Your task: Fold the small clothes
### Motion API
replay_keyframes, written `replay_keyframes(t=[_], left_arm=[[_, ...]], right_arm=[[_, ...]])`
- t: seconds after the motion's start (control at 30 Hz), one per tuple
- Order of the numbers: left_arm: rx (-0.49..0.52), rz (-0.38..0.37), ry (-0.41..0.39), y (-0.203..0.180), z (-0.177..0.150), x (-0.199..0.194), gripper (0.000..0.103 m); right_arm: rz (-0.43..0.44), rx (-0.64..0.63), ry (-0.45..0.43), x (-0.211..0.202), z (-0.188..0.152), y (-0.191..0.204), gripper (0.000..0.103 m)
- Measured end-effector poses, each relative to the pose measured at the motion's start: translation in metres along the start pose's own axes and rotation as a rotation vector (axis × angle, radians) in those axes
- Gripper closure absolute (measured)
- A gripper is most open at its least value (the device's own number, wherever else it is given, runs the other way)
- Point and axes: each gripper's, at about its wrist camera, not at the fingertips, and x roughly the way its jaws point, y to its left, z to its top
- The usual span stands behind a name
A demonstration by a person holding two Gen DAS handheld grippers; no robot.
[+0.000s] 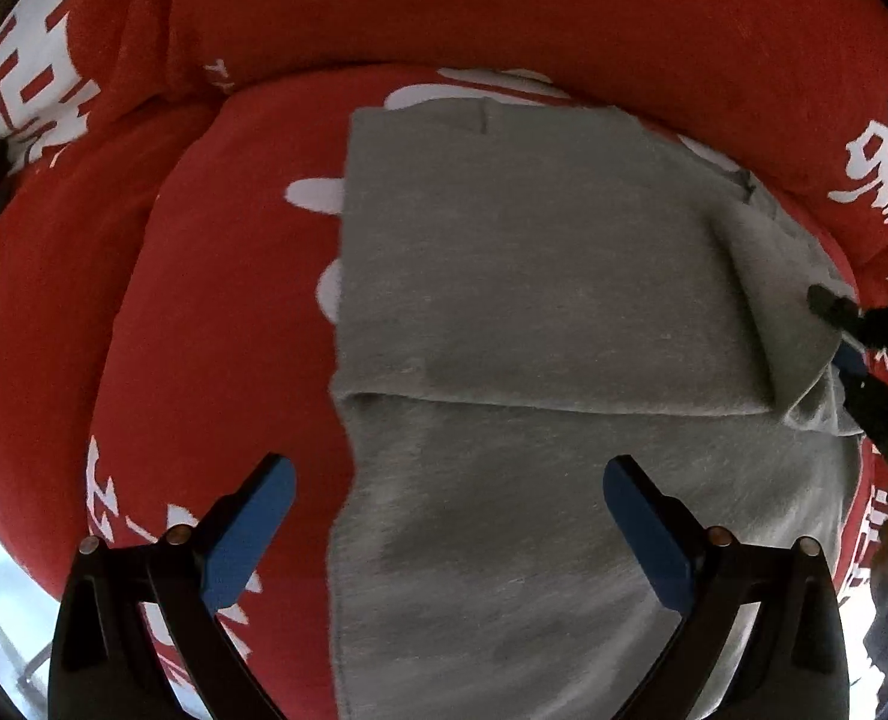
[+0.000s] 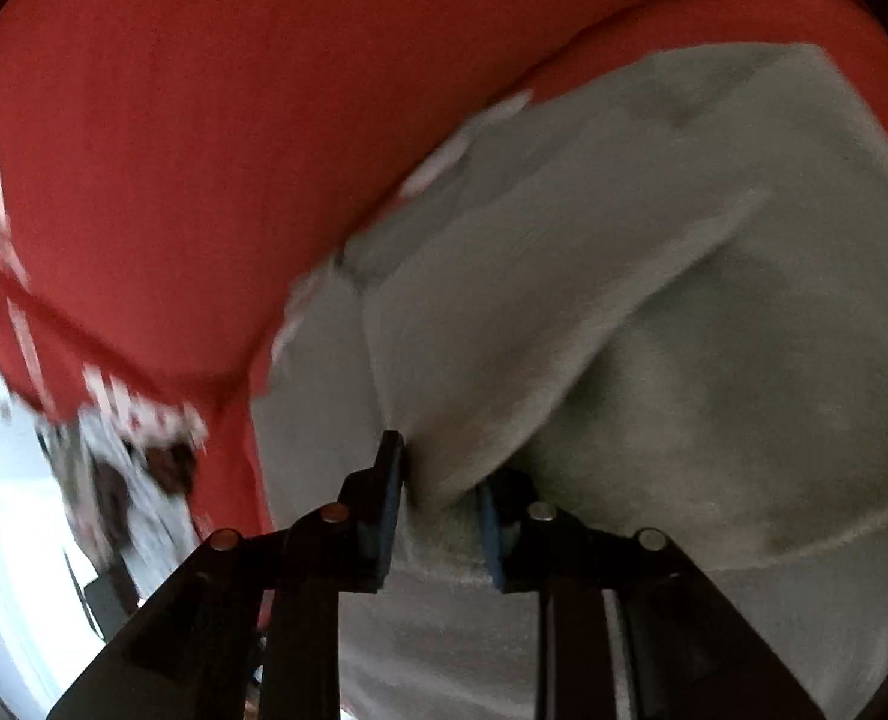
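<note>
A grey garment (image 1: 504,270) lies on a red cover, with its upper part folded over into a flat panel and a corner turned up at the right. My left gripper (image 1: 449,468) hovers straight above the garment's left edge, open wide, with nothing between its blue pads (image 1: 246,534). My right gripper (image 1: 852,324) is at that turned-up right corner. In the right wrist view its jaws (image 2: 441,468) stand a little apart, with a bunched ridge of the grey garment (image 2: 654,330) between them; the pads look slack on it.
The red cover (image 1: 204,300) printed with white characters is padded, and a raised red bolster (image 1: 504,6) runs along the far side. Beyond the cover's edge there is bright floor and blurred dark clutter (image 2: 114,480).
</note>
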Motion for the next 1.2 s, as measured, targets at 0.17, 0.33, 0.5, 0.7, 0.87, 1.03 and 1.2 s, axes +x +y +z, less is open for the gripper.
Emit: replay_keyframes(t=[0.17,0.33,0.5,0.7,0.87,1.03,1.2], left_arm=[[-0.037,-0.056,-0.038,0.024,0.002,-0.015,0.000],[-0.078,-0.057,-0.033,0.045,0.003,-0.015,0.000],[-0.101,-0.054,-0.021,0.055,0.001,-0.013,0.000],[-0.063,-0.153,-0.014,0.040,0.011,-0.010,0.000],[-0.046,-0.297,0.010,0.012,0.041,0.005,0.000],[-0.081,-0.309,0.063,-0.003,0.059,0.032,0.003],[-0.107,-0.284,0.070,-0.003,0.061,0.041,0.036]], right_arm=[[0.015,-0.023,-0.068,-0.002,0.015,0.023,0.097],[0.005,-0.410,0.070,0.036,-0.018,0.102,0.097],[-0.190,-0.658,0.212,0.081,-0.062,0.122,0.092],[-0.260,-0.683,0.262,0.064,-0.070,0.095,0.074],[-0.217,-0.428,0.198,0.011,-0.044,0.049,0.073],[-0.182,-0.080,0.097,-0.054,-0.020,-0.038,0.073],[-0.103,0.171,-0.012,-0.091,-0.010,-0.100,0.073]])
